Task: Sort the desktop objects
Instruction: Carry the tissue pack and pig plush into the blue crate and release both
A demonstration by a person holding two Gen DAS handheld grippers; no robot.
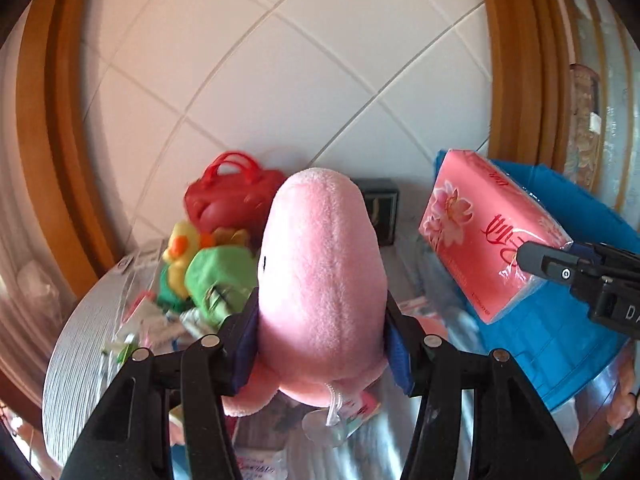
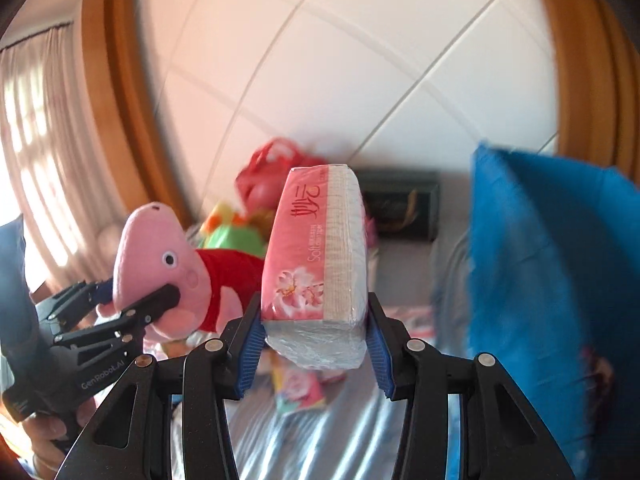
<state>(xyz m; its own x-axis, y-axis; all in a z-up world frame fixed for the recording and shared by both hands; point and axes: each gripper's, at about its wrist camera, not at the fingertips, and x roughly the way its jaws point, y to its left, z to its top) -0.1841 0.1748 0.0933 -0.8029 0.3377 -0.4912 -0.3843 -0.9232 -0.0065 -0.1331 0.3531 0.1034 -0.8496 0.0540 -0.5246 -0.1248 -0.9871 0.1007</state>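
Observation:
My left gripper [image 1: 322, 312] is shut on a pink plush pig [image 1: 320, 272], held up in the air with its snout pointing away from the camera. In the right wrist view the same pig [image 2: 160, 264] in its red dress hangs at the left, clamped by the left gripper [image 2: 140, 300]. My right gripper [image 2: 314, 324] is shut on a pink tissue pack [image 2: 316, 248], gripped by its lower end and standing upright. The left wrist view shows that pack [image 1: 480, 236] at the right, with a right finger [image 1: 548, 260] pressed on it.
A blue bin [image 1: 560, 320] [image 2: 552, 280] stands at the right. Behind lie a red handbag [image 1: 228, 196], a yellow duck toy [image 1: 182, 248], a green toy [image 1: 216, 276] and a dark box [image 1: 380, 208]. Small packets litter the grey desk [image 1: 80, 344]. A tiled wall rises behind.

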